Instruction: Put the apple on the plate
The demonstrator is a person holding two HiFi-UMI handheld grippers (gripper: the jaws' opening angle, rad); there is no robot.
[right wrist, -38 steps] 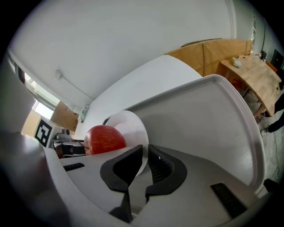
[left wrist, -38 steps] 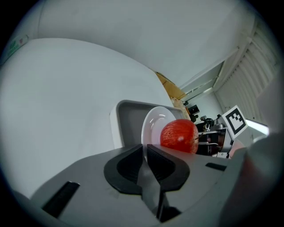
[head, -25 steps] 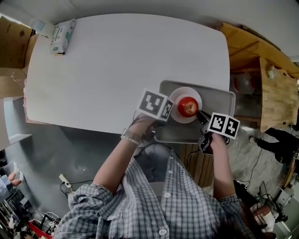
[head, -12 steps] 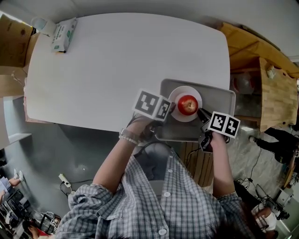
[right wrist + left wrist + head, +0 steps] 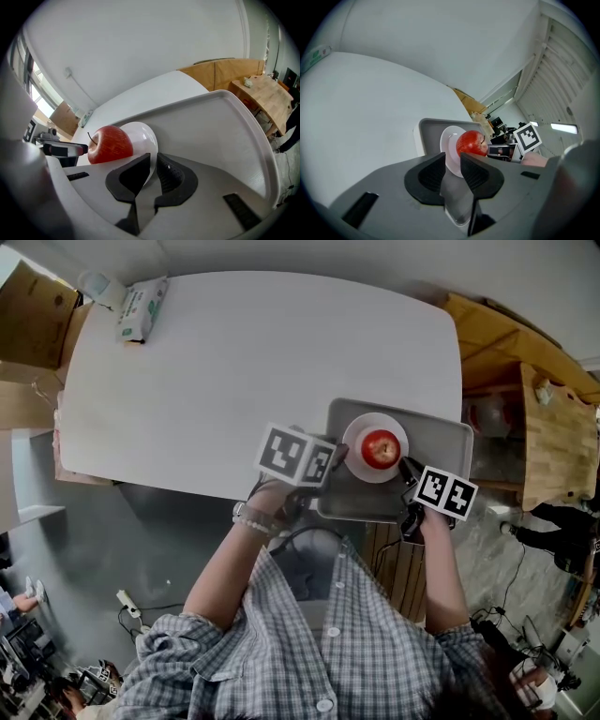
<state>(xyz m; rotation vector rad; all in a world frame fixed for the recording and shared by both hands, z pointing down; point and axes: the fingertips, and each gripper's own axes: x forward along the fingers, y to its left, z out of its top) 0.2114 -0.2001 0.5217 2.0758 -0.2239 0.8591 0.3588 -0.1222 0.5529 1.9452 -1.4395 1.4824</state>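
Note:
A red apple [image 5: 381, 448] rests on a small white plate [image 5: 360, 461], which sits on a grey tray [image 5: 441, 442] at the table's near right edge. My left gripper [image 5: 339, 457] hovers just left of the plate, jaws shut on nothing. My right gripper [image 5: 407, 470] is just right of the plate over the tray, jaws also closed and empty. In the left gripper view the apple [image 5: 471, 143] and plate [image 5: 450, 149] lie just beyond the left gripper [image 5: 453, 159]. In the right gripper view the apple [image 5: 110, 144] sits on the plate [image 5: 143, 137] ahead of the right gripper [image 5: 153, 161].
The white table [image 5: 234, 362] stretches away to the left, with a tissue pack [image 5: 142, 307] at its far left corner. A cardboard box [image 5: 33, 306] stands beyond that corner. Wooden furniture [image 5: 553, 427] is to the right of the tray.
Both grippers have drawn back a little from the plate, the left one toward the left. The apple has stayed on the plate.

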